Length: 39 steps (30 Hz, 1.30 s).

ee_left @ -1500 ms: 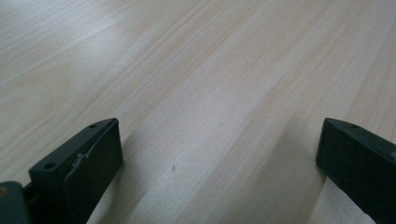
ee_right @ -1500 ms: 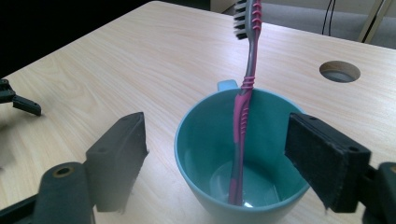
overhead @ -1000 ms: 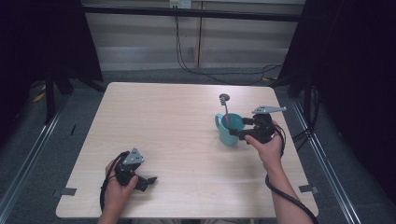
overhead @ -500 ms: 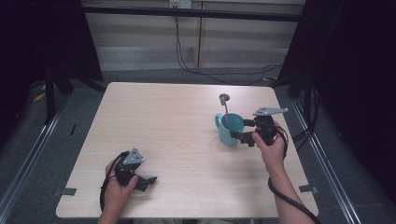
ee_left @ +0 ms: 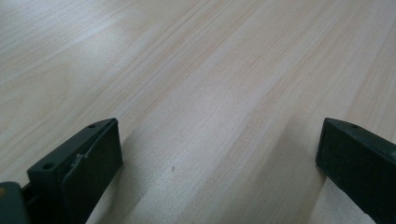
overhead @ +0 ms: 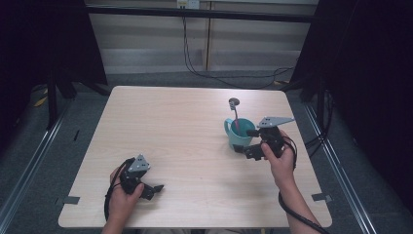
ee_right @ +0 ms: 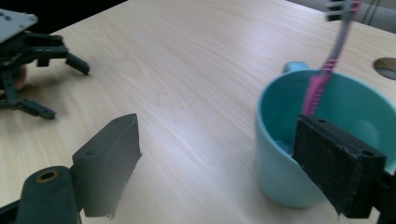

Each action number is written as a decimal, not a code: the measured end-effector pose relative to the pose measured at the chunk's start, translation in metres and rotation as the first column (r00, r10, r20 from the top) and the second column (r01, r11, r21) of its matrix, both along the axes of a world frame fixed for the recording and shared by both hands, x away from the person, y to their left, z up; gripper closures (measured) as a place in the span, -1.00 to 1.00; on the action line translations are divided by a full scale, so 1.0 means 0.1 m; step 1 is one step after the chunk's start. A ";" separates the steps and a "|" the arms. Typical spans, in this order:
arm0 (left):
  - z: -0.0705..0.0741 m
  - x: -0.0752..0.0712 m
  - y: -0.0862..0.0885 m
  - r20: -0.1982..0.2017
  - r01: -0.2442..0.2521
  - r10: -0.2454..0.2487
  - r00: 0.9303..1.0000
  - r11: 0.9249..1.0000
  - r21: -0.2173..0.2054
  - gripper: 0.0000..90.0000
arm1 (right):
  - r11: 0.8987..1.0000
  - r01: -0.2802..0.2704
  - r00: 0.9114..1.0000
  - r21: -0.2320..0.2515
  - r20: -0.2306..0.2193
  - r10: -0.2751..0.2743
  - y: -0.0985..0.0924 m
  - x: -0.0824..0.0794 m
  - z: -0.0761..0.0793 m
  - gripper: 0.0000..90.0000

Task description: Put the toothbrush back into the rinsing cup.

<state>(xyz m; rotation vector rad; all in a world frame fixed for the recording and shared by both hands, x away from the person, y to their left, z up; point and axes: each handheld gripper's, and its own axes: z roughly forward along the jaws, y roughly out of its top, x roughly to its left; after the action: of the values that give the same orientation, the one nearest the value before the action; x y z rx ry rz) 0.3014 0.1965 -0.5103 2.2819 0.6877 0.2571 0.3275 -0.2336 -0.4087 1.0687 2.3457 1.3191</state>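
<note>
A teal mug (overhead: 237, 137) (ee_right: 280, 158) stands right of the table's middle, with a pink toothbrush (overhead: 235, 123) (ee_right: 321, 77) leaning in it. My right gripper (overhead: 247, 142) (ee_right: 217, 135) is open just on the near right of the mug. One jaw stands in front of the mug's wall and the other over bare wood, and nothing is held. My left gripper (overhead: 151, 190) (ee_left: 219, 135) rests open low over bare table near the front left. It also appears far off in the right gripper view as the other gripper (ee_right: 32, 70).
The light wooden table (overhead: 170, 126) has a small round dark grommet (overhead: 234, 102) (ee_right: 385, 66) behind the mug. Cables trail from both grippers over the near edge. Dark floor and metal rails surround the table.
My right gripper has drawn back slightly from the mug toward the near edge. The mug, toothbrush and left gripper stay where they were.
</note>
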 end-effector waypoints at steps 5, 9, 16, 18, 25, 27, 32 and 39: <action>0.00 0.00 0.00 0.000 0.000 0.000 1.000 1.000 0.000 -1.00 | 0.999 -0.050 0.999 -0.005 -0.004 0.050 0.12 -0.06 0.02 -0.68; 0.00 0.00 0.00 0.000 0.000 0.000 1.000 1.000 0.000 -1.00 | 0.996 -0.084 0.996 -0.008 -0.015 0.084 0.19 -0.08 0.00 -0.68; 0.00 0.00 0.00 0.000 0.000 0.000 1.000 1.000 0.000 -1.00 | 0.993 -0.114 0.993 -0.029 -0.026 0.114 0.28 -0.14 -0.08 -0.67; 0.00 0.00 0.00 -0.001 0.000 0.000 1.000 1.000 -0.001 -1.00 | 0.992 -0.122 0.992 -0.030 -0.025 0.121 0.31 -0.15 -0.09 -0.67; 0.00 0.00 0.00 0.000 0.000 0.000 1.000 1.000 0.000 -1.00 | 0.988 -0.150 0.988 -0.028 -0.026 0.149 0.39 -0.22 -0.13 -0.68; 0.00 0.00 0.00 0.000 0.000 0.000 1.000 1.000 0.000 -1.00 | 0.987 -0.161 0.987 -0.024 -0.029 0.160 0.42 -0.24 -0.15 -0.68; 0.00 0.00 0.00 0.000 0.000 0.000 1.000 1.000 0.000 -1.00 | 0.983 -0.182 0.983 -0.024 -0.031 0.181 0.46 -0.28 -0.19 -0.68; 0.00 0.00 0.00 0.000 0.000 0.000 1.000 1.000 0.000 -1.00 | 0.980 -0.195 0.980 -0.026 -0.039 0.194 0.49 -0.32 -0.25 -0.67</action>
<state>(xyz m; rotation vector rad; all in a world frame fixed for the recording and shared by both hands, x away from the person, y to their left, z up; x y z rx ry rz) 0.3013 0.1964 -0.5103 2.2819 0.6877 0.2567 0.2958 -0.1842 -0.4340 0.8791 2.5433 1.3346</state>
